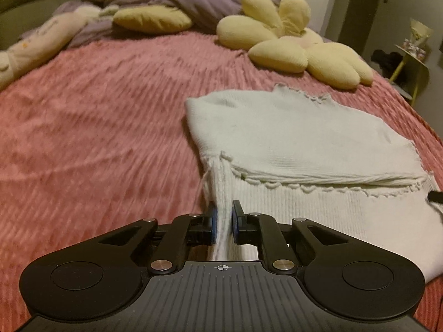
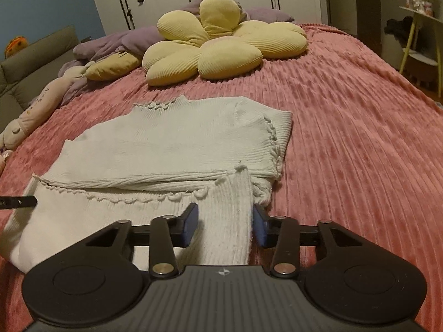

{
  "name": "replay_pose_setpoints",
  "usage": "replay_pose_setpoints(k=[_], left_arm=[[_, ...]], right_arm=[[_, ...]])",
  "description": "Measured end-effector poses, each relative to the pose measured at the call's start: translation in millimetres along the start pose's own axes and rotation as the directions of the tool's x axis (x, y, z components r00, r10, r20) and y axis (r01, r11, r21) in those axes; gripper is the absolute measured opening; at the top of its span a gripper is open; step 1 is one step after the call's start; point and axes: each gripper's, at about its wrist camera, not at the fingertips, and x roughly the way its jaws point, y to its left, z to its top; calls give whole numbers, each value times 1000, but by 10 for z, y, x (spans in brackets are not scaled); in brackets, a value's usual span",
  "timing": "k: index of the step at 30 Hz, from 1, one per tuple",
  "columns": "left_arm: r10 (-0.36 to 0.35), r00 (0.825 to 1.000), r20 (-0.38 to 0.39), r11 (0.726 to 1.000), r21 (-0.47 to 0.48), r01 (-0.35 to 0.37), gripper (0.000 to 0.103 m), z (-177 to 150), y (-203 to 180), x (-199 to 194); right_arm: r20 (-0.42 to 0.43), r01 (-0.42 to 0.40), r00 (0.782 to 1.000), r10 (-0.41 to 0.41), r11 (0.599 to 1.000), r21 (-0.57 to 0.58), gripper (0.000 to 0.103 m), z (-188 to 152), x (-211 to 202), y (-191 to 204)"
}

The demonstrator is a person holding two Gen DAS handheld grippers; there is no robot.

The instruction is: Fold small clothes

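A small white ribbed knit top [image 1: 299,135] lies on the pink bedspread [image 1: 97,127], its sleeves folded across the body and its scalloped hem toward me. My left gripper [image 1: 223,218] is shut on the hem's near left corner, a pinched strip of white fabric between its blue pads. In the right wrist view the top [image 2: 171,141] fills the middle. My right gripper [image 2: 225,221] is open, its jaws wide apart around the hem's near right corner, with fabric lying between the pads. The left gripper's fingertip [image 2: 19,202] pokes in at the left edge.
A yellow flower-shaped cushion [image 2: 221,41] and purple bedding [image 1: 171,0] lie at the far end of the bed. A long pale plush toy [image 1: 36,44] lies along the left side. A yellow side table [image 2: 420,36] stands beyond the bed's right edge.
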Motion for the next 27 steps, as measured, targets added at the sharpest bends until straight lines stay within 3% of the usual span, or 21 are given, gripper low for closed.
replay_pose_setpoints(k=[1,3,8,12,16,18,23,27], left_arm=[[-1,1000,10,1000,11,1,12,-4,-6,-27],[3,1000,26,1000,24,-4,12,-15,-23,-71],[6,997,75,999,51,-10,11,-30,-89,-181],[-49,995,85,996,75,42,11,-49,-151,-203],[-69,995,71,993,99,62,12,-89,-222,-147],[-61,997,48,993,109,56,17,-81,-250,-83],[-55,998,-7,995,81,56,20,-46,-215,92],[-36,999,-34,999,38,37,10,-26,-155,178]], right_arm=[[6,7,1000,-7,1000,-3,20,1,-2,3],[18,25,1000,-25,1000,-8,11,5,-13,-2],[42,51,998,-51,998,-21,10,5,-76,22],[68,67,996,-63,996,-51,10,2,-148,86],[74,49,996,-46,998,-41,10,-15,-170,115],[74,34,997,-31,999,-42,10,-27,-175,130],[13,48,999,-48,997,-56,14,-8,-35,136],[-12,46,999,-46,998,-47,16,27,57,111]])
